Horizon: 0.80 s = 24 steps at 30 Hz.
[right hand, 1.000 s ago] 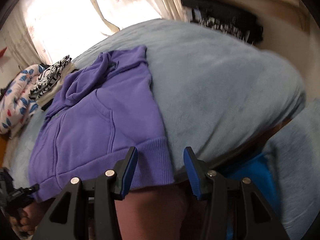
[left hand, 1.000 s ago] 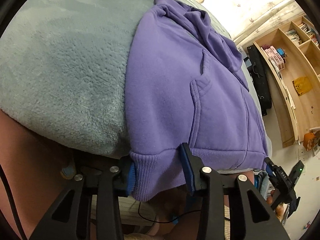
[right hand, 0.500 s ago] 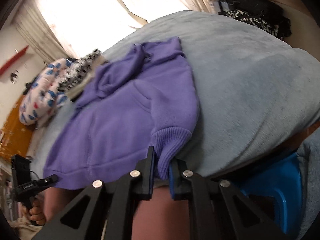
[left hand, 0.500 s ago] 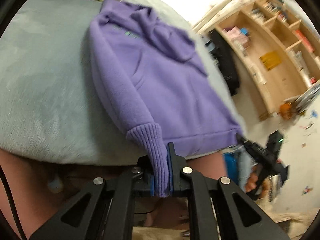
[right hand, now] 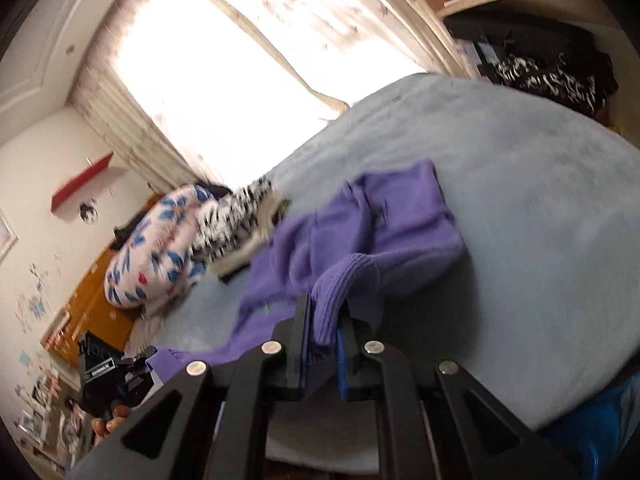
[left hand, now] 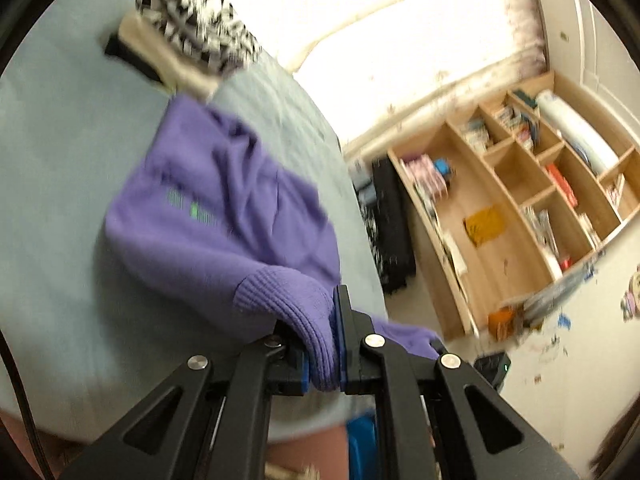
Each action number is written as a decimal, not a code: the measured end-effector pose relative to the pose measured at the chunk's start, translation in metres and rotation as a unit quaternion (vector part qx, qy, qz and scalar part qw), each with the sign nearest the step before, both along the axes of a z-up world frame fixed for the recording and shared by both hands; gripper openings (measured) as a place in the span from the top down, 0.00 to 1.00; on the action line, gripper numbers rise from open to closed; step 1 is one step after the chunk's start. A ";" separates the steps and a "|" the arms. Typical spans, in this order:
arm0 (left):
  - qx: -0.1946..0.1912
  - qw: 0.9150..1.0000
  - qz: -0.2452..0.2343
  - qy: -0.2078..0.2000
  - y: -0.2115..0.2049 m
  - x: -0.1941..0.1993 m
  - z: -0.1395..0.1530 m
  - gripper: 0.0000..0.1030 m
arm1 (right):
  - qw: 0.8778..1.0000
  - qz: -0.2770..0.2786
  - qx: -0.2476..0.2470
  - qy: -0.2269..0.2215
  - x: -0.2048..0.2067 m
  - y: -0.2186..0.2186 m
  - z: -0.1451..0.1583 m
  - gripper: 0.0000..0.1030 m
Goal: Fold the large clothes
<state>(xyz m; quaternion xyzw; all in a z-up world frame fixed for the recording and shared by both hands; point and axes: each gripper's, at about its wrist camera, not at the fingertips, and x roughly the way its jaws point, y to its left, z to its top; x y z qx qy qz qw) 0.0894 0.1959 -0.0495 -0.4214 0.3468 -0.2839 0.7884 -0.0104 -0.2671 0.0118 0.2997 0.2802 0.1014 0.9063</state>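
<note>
A purple hoodie (left hand: pixel 224 216) lies on a pale blue-grey blanket on the bed (left hand: pixel 60 184). My left gripper (left hand: pixel 322 344) is shut on one ribbed hem corner (left hand: pixel 296 300) and holds it lifted, so the lower part bends up over the body. My right gripper (right hand: pixel 322 340) is shut on the other ribbed hem corner (right hand: pixel 340 280), also lifted above the hoodie (right hand: pixel 360 224). The left gripper body shows at the lower left of the right wrist view (right hand: pixel 108 376). Both views are motion-blurred.
A black-and-white patterned garment on folded clothes (left hand: pixel 192 28) and a floral pillow (right hand: pixel 156 248) lie at the bed's far end. A wooden shelf unit (left hand: pixel 520 208) stands beside the bed. Dark items (right hand: pixel 552 72) lie past the bed edge.
Both grippers closed on the hem corners, then lifted and carried them forward toward the hood end. The hoodie's lower part now folds up over its body.
</note>
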 end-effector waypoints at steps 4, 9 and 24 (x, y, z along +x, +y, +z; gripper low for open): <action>0.013 0.999 0.029 -0.008 0.006 0.050 0.024 0.93 | 1.000 -0.011 0.023 -0.011 0.046 -0.017 0.020 0.91; 0.047 0.998 0.043 -0.019 0.000 0.128 0.046 0.93 | 0.999 -0.020 0.030 -0.008 0.119 -0.030 0.032 0.91; 0.183 0.973 0.038 0.138 -0.040 0.369 -0.090 0.81 | 0.984 -0.066 -0.031 0.161 0.359 -0.020 -0.096 0.76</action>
